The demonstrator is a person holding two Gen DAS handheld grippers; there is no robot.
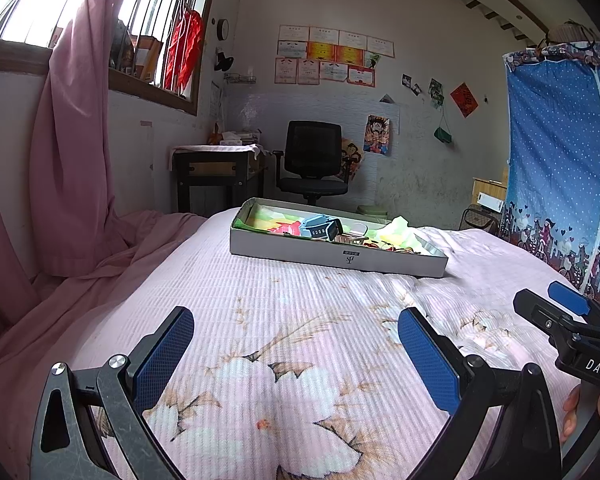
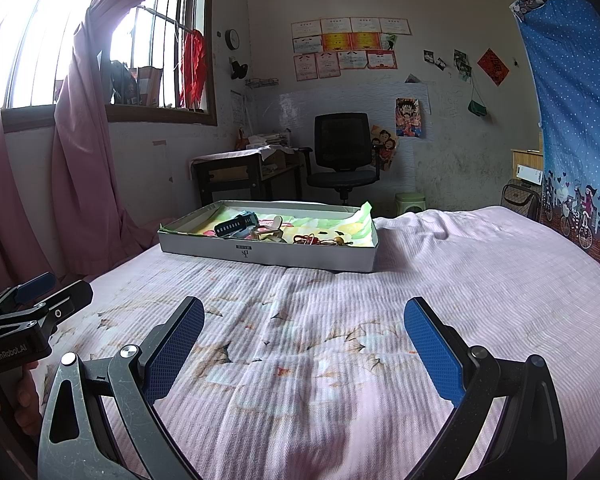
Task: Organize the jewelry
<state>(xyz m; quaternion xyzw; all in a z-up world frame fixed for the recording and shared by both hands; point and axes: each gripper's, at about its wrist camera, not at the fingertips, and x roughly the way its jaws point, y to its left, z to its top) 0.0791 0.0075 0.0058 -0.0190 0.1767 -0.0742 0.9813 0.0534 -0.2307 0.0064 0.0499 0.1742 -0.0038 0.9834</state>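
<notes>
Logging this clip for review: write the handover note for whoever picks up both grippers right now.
Left gripper: jaws wide open, empty, hovering over the pink floral quilted bedspread.
Right gripper: jaws wide open, empty, also above the bedspread, beside the left one.
Jewelry: all in the shallow white cardboard box further up the bed, lined with colourful paper. A blue-grey watch with a dark strap lies at its left, red and gold small pieces at its right.
Done: nothing visibly sorted.
Left: reach the box and organize the pieces.
</notes>
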